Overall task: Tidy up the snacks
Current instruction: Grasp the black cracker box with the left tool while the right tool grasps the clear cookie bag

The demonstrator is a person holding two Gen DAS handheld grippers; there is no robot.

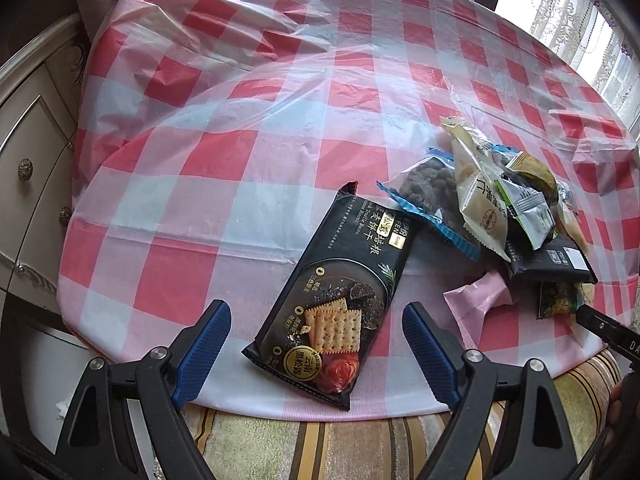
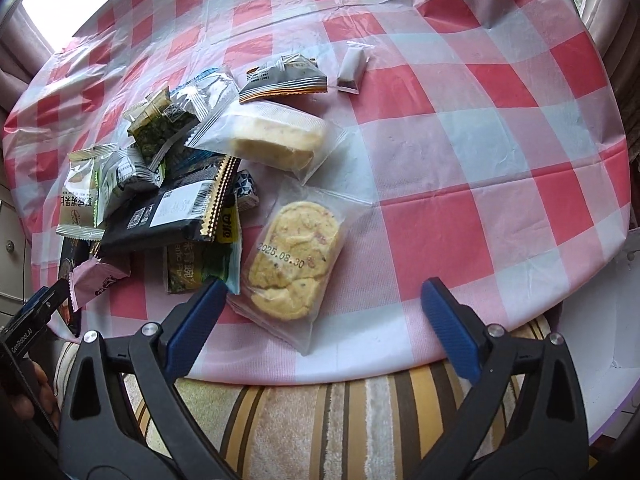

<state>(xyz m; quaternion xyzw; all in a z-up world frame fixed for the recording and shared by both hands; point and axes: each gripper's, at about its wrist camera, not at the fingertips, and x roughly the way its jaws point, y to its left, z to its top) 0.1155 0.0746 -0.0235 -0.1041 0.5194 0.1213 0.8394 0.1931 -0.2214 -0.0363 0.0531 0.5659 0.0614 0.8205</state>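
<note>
Approach step, nothing sorted yet by the look of it. Left gripper (image 1: 316, 354) gapes wide, empty, straddling the near end of the black cracker pack (image 1: 334, 298) without touching. Right gripper (image 2: 324, 322) equally wide and empty, above a clear-bagged biscuit (image 2: 298, 262). Snack heap (image 2: 160, 184) sits between them, jumbled. Next move likely: lower, close, carry clear. Wrinkled red-check plastic tablecloth (image 1: 248, 152) over a round table; striped rug (image 2: 320, 420) below, cabinet (image 1: 28, 140) left.

red-white checked tablecloth (image 1: 248, 168), black cracker pack (image 1: 336, 296)
</note>
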